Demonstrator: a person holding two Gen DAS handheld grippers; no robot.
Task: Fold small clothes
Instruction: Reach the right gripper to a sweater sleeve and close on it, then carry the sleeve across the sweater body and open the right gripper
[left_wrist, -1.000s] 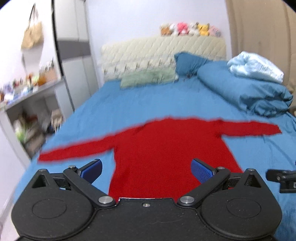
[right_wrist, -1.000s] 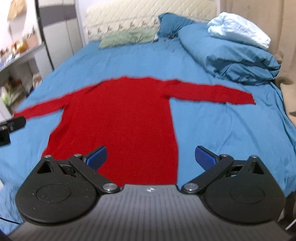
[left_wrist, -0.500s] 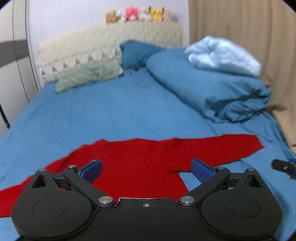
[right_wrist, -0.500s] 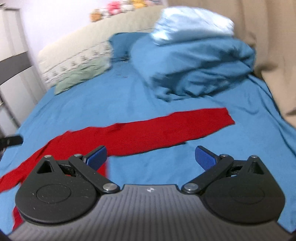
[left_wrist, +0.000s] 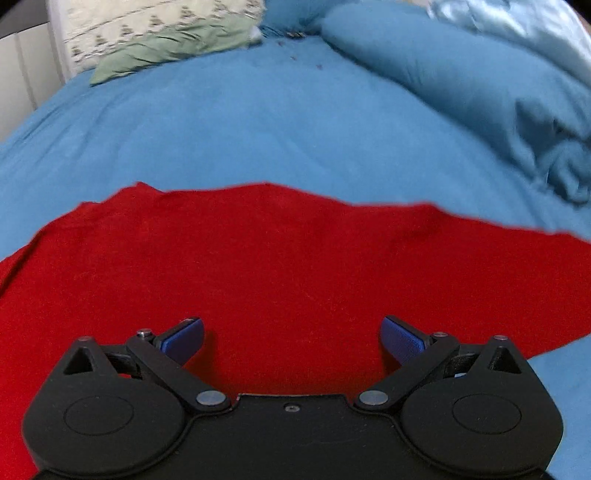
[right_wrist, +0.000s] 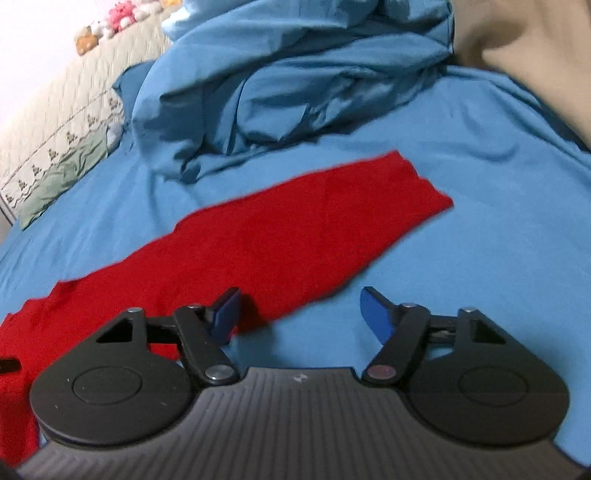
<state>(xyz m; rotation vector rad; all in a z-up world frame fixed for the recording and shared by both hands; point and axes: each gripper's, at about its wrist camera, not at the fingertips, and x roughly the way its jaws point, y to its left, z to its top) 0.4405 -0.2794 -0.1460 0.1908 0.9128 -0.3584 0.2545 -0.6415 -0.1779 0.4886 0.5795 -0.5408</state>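
A red long-sleeved sweater (left_wrist: 280, 266) lies flat on the blue bed. In the left wrist view my left gripper (left_wrist: 291, 341) is open, low over the sweater's upper body near the shoulder line. In the right wrist view the sweater's right sleeve (right_wrist: 295, 236) stretches toward its cuff at the right. My right gripper (right_wrist: 301, 314) is open, low over the sleeve's near edge, its left fingertip (right_wrist: 226, 314) above the red cloth and its right fingertip above bare sheet.
A folded blue duvet (right_wrist: 280, 85) lies just beyond the sleeve, with a light blue blanket (left_wrist: 517, 26) on top. A green pillow (left_wrist: 173, 48) and a quilted headboard (right_wrist: 55, 122) with plush toys stand at the far end. A beige curtain (right_wrist: 524, 48) hangs at the right.
Both grippers have moved forward and down toward the sweater. The left has closed in on the shoulder area, the right has swung right over the right sleeve. Both stay open.
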